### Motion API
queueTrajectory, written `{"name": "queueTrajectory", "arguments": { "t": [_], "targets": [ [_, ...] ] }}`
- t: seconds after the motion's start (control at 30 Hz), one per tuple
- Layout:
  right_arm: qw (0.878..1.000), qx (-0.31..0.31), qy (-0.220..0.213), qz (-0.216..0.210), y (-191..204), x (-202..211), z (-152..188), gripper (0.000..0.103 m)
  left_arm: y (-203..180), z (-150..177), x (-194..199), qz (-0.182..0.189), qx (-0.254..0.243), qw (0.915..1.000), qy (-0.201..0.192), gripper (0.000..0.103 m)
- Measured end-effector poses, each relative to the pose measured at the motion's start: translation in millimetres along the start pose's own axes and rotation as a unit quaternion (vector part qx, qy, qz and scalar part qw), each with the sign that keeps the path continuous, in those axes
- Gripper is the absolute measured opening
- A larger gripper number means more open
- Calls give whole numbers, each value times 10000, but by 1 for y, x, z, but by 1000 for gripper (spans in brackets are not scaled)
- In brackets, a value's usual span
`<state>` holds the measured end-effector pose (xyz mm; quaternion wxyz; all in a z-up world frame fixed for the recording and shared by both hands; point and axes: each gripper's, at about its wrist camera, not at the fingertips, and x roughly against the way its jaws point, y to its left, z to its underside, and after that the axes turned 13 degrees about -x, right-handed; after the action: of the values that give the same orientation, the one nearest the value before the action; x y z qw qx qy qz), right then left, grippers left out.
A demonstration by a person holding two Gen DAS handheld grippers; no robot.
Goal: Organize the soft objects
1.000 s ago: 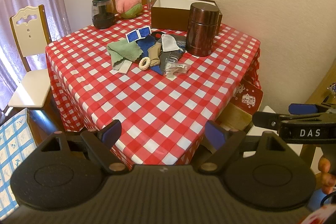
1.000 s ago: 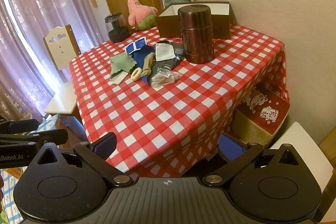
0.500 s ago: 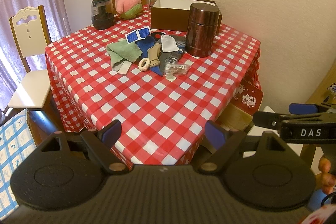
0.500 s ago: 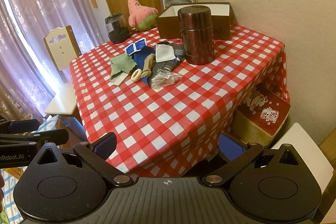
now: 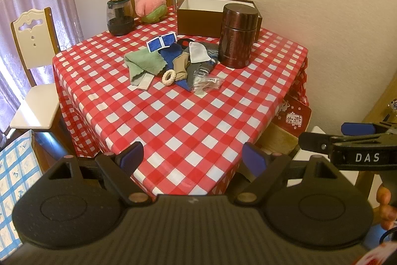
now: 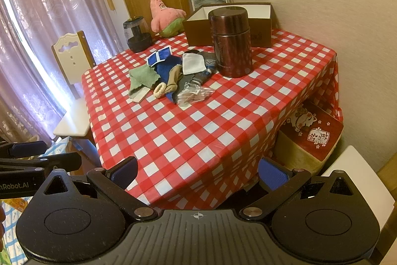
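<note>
Soft pile sits mid-table on the checked cloth: green rag, blue cloth, tan sock, white pouch, grey sock, scrunchie, plastic bag at the near edge. Brown canister just right of the pile, open box behind it, pink plush and dark jar at the far side. Left gripper and right gripper both spread wide, empty, short of the table's near edge.
</note>
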<state>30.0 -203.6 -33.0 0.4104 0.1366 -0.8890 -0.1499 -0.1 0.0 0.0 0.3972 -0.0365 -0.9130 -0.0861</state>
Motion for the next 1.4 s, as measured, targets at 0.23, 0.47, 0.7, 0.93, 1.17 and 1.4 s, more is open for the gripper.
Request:
{"name": "queueTrajectory", "arguments": {
  "t": [0.23,0.47,0.7,0.93,1.17,1.4],
  "targets": [
    [10000,-2,-3,-2,-3,-1,-1,103,0,0,0,-3,-1,10000,5,85],
    [10000,-5,-4,-18,-9,0,-2,103,0,0,0,-26,11,10000,8,85],
    [9997,147,-99,-181,-9,4,-7,103,-1,0,-4,-114,110,9999,25,85],
    [9988,112,-106,-456,-33,-1,-10,103,-7,-2,-6,-196,283,9994,14,85],
    [9982,140,-186,-552,-37,-11,-20,103,-3,-6,-22,-305,383,9988,83,84],
    [9973,116,-178,-703,-46,-36,-41,103,12,-23,-58,-342,417,9984,148,84]
  ]
}}
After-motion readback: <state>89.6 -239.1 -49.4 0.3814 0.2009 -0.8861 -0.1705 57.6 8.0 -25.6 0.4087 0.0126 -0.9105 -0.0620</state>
